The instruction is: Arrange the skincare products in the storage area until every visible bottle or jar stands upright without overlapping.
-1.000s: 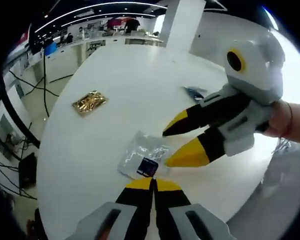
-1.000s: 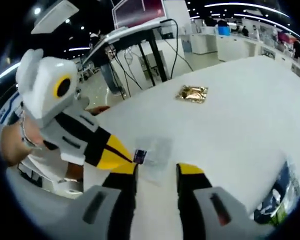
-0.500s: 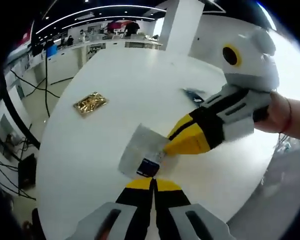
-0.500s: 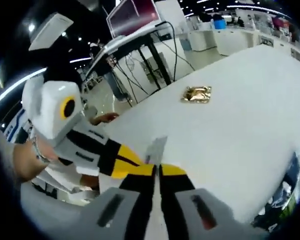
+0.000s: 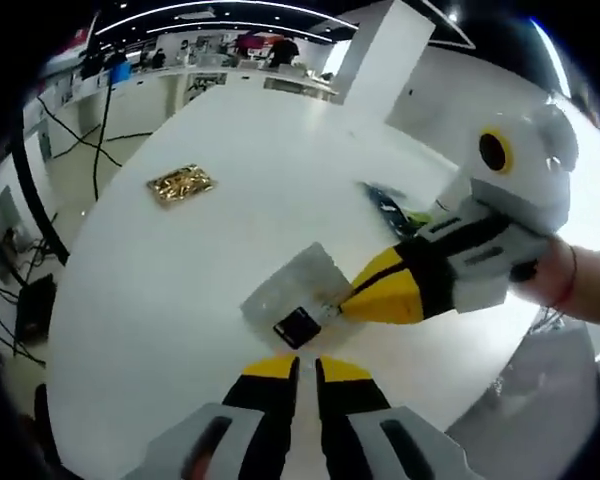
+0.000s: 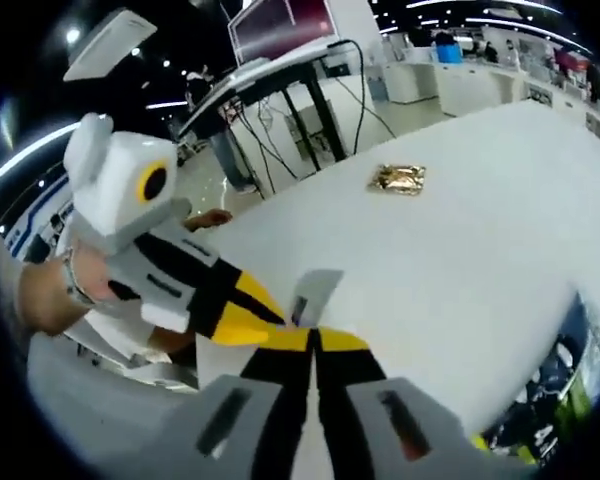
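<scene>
Setting: white table is standing in a large hall with benches, cables and ceiling lights behind.
Sachet: clear plastic sachet with a dark label at one end is being lifted at an edge off the table, between the two grippers; it is standing up thin just past the right jaws.
Right gripper: right gripper is reaching in from the right, its jaws pressed together on the sachet's edge; a hand is holding it.
Left gripper: left gripper is hovering just beside the sachet's labelled end, its jaws nearly together with a slim gap, gripping nothing.
Gold packet: gold foil packet is lying flat, well apart.
Dark packet: lying at the far right edge.
</scene>
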{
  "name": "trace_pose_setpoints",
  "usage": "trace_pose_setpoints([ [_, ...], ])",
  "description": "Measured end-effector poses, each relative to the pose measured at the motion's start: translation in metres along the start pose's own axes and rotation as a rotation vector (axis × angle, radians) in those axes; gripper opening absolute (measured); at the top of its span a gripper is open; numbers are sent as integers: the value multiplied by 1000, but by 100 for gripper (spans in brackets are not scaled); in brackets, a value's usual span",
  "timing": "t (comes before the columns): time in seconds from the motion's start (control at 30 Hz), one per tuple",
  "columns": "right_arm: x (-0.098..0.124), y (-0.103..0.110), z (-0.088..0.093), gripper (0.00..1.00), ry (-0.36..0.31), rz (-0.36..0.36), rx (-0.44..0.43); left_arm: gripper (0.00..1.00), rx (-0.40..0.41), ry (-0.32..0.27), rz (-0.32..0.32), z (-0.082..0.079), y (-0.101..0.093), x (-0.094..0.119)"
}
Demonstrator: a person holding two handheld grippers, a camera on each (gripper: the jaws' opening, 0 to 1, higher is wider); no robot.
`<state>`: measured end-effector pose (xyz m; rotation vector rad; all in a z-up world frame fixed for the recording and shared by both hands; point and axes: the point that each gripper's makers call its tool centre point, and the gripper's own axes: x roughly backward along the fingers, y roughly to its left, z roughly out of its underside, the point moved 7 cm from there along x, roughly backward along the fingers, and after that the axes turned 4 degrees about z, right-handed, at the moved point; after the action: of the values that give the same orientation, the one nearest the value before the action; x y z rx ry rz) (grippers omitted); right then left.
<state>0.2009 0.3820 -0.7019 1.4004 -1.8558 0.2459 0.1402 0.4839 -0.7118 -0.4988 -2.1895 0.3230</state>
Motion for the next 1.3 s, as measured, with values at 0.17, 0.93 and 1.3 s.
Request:
trace_pose_setpoints([
  [0.17, 8, 2, 2, 1, -32, 8, 15, 16, 17, -32, 1, 6, 1, 5],
  [0.93, 17, 4, 38, 1, -74, 59, 139, 22, 98, -133, 142, 10, -20, -7],
  [1.3, 28, 7, 38, 1, -135, 84, 223, 24, 132, -165, 154, 14, -18, -3],
])
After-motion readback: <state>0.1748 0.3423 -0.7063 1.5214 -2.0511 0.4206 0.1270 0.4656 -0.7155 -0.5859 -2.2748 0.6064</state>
